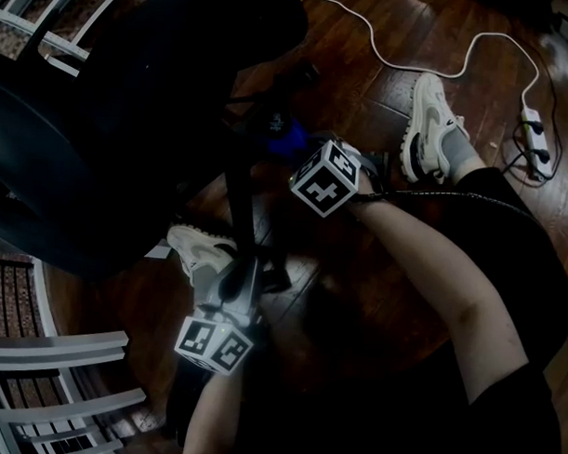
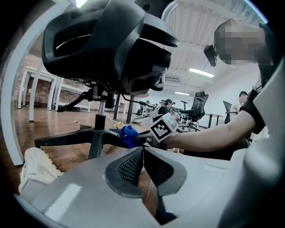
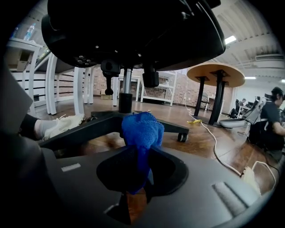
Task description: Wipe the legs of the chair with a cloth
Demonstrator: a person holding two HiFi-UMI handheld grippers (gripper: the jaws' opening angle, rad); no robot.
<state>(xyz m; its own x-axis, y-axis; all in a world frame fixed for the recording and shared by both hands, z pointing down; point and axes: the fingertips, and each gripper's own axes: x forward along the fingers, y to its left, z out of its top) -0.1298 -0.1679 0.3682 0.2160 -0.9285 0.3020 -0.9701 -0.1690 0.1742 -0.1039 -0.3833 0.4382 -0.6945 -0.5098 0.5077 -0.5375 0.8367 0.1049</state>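
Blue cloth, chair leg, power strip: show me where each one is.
blue cloth [image 3: 142, 129]: right gripper view, its bunched top.
chair leg [image 3: 84, 130]: right gripper view, middle of the left spoke.
power strip [image 1: 533, 121]: head view, its white body.

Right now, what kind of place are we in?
Probably an open-plan office or shared workspace: there is an office chair close by, another chair further back, a round table on the wood floor, and strip lights on the ceiling.

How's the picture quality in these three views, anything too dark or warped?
Head view: underexposed, the chair a black mass, the blue cloth barely showing. Left gripper view: brighter, fisheye-bent at the edges. Right gripper view: cloth sharp and well lit, the chair's underside in shadow.
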